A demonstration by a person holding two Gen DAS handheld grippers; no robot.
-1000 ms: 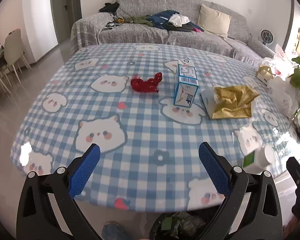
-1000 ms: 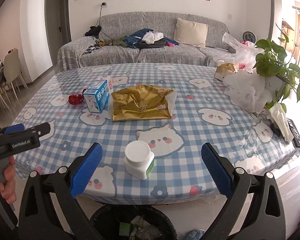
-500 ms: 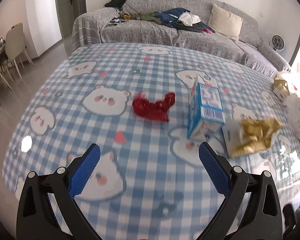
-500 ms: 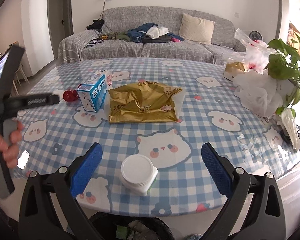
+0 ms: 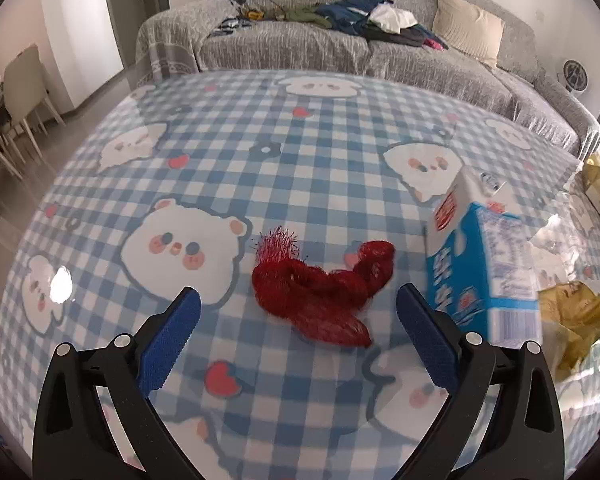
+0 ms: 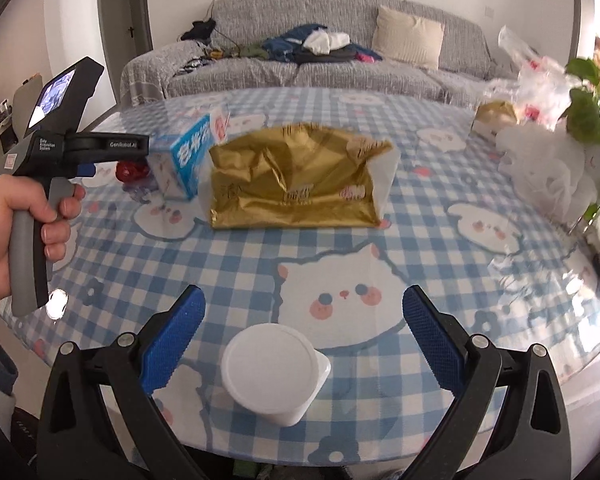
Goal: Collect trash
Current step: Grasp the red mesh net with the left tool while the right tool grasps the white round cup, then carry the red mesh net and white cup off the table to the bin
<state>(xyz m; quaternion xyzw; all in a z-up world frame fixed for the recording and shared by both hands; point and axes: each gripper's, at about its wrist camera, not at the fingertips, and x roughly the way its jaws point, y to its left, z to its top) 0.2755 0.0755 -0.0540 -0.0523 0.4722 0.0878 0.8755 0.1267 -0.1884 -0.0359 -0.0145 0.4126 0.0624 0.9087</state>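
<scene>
Your table [image 6: 420,240] carries red netting [image 5: 320,296], carton [image 5: 476,264], gold bag [image 6: 296,184], white jar [image 6: 272,368] — plus, perhaps, plastic bags [image 6: 548,168].

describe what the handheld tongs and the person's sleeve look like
Both tongs have black plastic arms with silver screws and blue textured pads: left tongs, right tongs. From the right wrist view the left unit has a grey pistol handle, a black body printed "GenRobot.AI" and a small lit screen. The person's cuff looks blue-grey.
</scene>
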